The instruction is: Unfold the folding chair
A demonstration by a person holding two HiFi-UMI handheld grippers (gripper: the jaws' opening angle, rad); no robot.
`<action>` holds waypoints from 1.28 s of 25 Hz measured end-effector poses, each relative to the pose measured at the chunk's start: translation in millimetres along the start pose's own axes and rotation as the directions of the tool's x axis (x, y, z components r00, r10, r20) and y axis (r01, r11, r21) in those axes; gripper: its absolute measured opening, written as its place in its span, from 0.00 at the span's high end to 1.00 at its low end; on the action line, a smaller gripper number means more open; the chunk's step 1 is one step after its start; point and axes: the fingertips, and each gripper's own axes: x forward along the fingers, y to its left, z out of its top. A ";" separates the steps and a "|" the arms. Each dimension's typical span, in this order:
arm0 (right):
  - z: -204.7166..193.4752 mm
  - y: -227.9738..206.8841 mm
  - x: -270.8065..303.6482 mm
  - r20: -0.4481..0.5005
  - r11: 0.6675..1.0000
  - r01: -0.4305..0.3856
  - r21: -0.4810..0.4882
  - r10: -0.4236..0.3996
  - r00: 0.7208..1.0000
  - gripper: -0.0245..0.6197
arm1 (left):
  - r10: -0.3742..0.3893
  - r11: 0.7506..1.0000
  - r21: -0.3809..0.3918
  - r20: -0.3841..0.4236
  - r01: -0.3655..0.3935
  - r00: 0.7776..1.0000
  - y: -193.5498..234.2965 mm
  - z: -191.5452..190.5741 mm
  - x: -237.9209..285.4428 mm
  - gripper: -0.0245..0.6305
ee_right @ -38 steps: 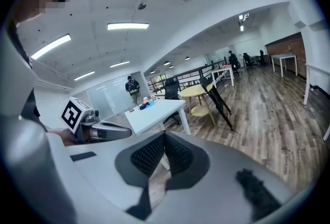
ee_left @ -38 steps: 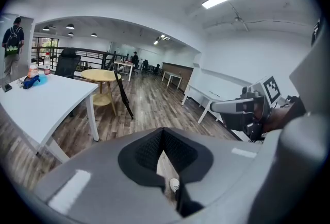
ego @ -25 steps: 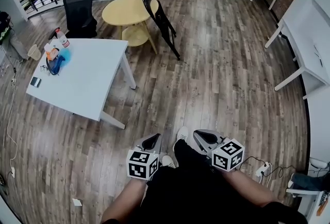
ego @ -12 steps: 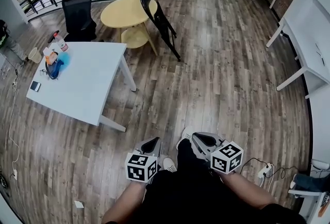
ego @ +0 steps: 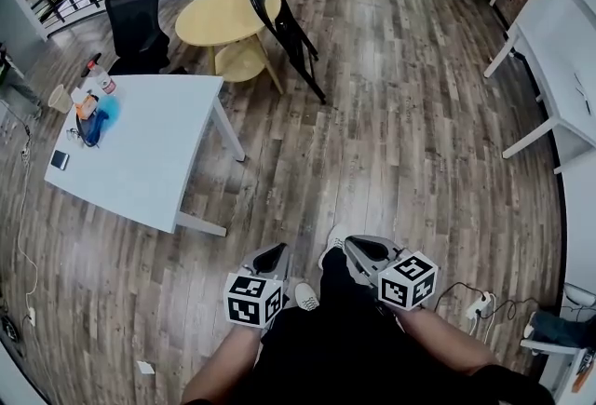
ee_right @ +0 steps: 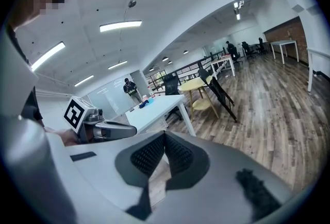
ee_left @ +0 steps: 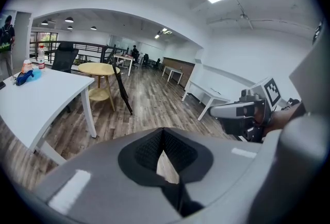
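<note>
My left gripper and right gripper are both closed, holding nothing. The folding chair leans folded against the far yellow table. Only my right gripper view shows a distant person.

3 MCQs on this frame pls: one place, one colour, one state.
1. Where is the black folding chair?
A) held in a gripper
B) leaning against the round yellow wooden table
C) standing unfolded alone
2. Colour of the round table's top?
A) yellow
B) red
C) black
3. Jaws of the left gripper and right gripper?
A) both open
B) both shut on the chair
C) both shut, empty

1 B: its folded frame rests on the table's edge.
2 A: the head view shows a pale yellow top.
3 C: in each gripper view the pads meet with nothing between.
</note>
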 end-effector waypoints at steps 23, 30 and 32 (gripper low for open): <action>66.2 -127.8 52.7 0.002 0.997 0.039 0.072 -0.039 0.999 0.95 | 0.022 0.999 -0.029 -0.039 -0.023 0.999 43.6 82.1 110.7 0.95; 86.6 -167.4 68.0 0.029 0.992 0.041 0.121 -0.045 0.999 0.95 | -0.007 1.000 0.002 -0.080 0.007 0.997 42.1 114.6 152.8 0.95; 97.0 -179.3 72.8 0.040 0.991 0.041 0.128 -0.046 0.998 0.95 | -0.004 1.000 0.013 -0.093 0.005 0.996 44.9 124.8 162.4 0.95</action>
